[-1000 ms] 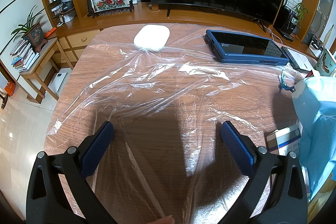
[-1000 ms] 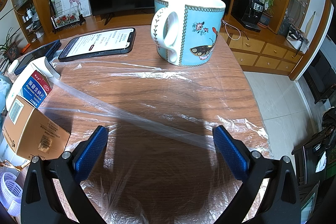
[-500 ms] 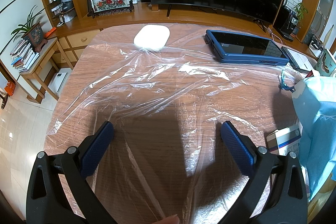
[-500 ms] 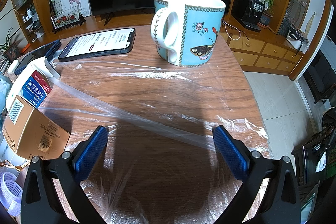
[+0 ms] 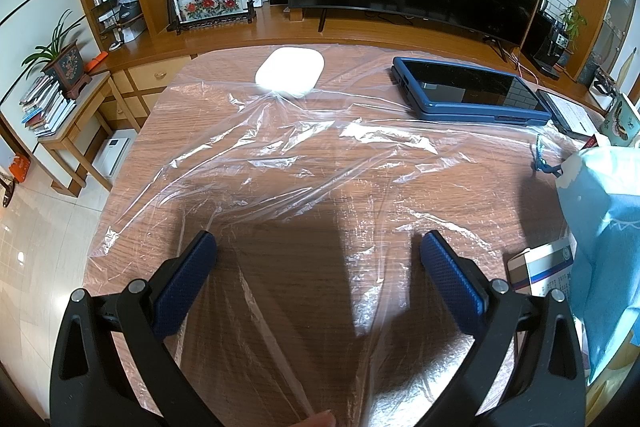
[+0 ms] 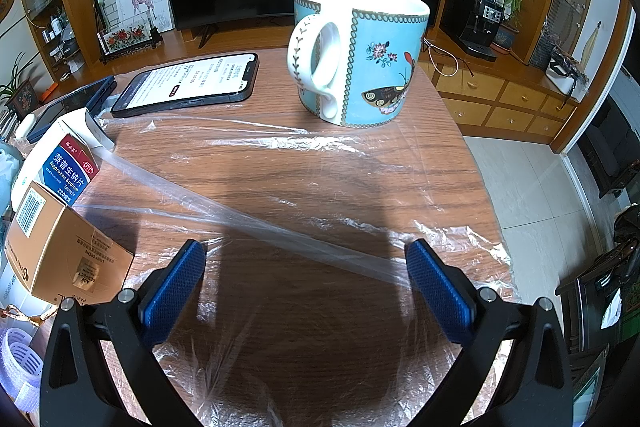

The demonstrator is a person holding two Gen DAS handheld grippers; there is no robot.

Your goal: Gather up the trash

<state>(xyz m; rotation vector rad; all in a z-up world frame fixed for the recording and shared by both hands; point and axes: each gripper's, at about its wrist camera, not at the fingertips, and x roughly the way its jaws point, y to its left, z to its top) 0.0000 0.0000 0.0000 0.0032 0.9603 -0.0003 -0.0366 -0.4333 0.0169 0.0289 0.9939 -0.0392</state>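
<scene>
A crinkled sheet of clear plastic film point(image 5: 280, 163) lies spread over the brown wood-grain counter point(image 5: 168, 115), reaching under both tools. The left hand-held gripper point(image 5: 318, 259) hovers just above the film with its blue-padded fingers point(image 5: 188, 279) wide apart and nothing between them. At the film's far edge sits a smooth white oval case point(image 5: 290, 71), and to its right a dark tablet in a blue case point(image 5: 472, 91). A light blue cloth bag point(image 5: 604, 227) crowds the right edge, contents hidden.

The right hand-held gripper point(image 6: 306, 267) is likewise spread, gripping nothing, over the same film point(image 6: 304, 235), where a taut fold runs across. Beyond it stands an upright blue-and-white butterfly mug point(image 6: 356, 51); I cannot tell what is inside. A lit black smartphone point(image 6: 188, 85) lies flat to its left. Nearer, a white-and-blue tablet box point(image 6: 64, 163) and a tan cardboard carton point(image 6: 68, 251) lie touching, both closed.
</scene>
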